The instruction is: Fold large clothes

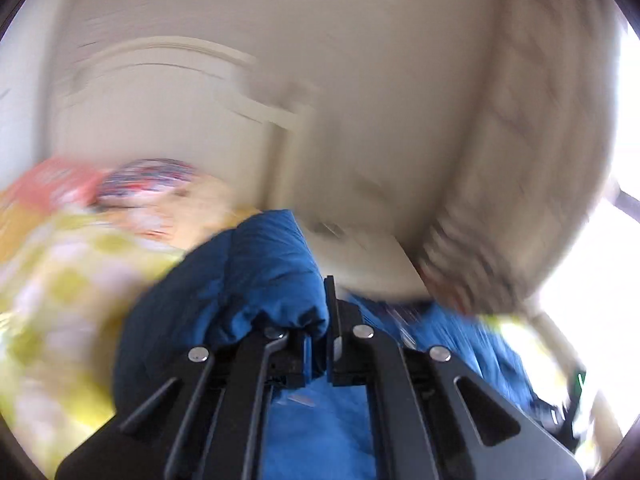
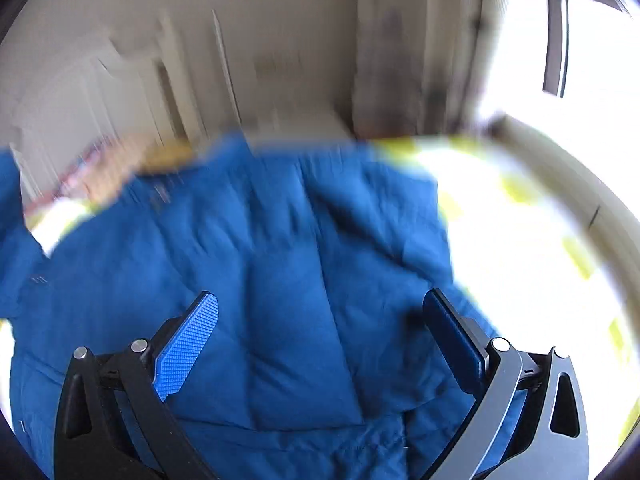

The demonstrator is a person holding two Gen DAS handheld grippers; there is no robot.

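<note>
A large blue padded garment (image 2: pixel 288 280) lies spread on a yellow and white patterned cover (image 2: pixel 520 240). My right gripper (image 2: pixel 320 344) is open just above it, with the blue cloth between its two blue pads (image 2: pixel 188 344) and nothing held. My left gripper (image 1: pixel 320 320) is shut on a bunched fold of the same blue garment (image 1: pixel 256 280), which bulges up over the left finger. Both views are blurred by motion.
A pile of red, blue and orange patterned cloth (image 1: pixel 132 188) lies at the far left on the yellow checked cover (image 1: pixel 60 280). A cream wall and door (image 1: pixel 180 120) stand behind. A bright window (image 2: pixel 580 60) is at the right.
</note>
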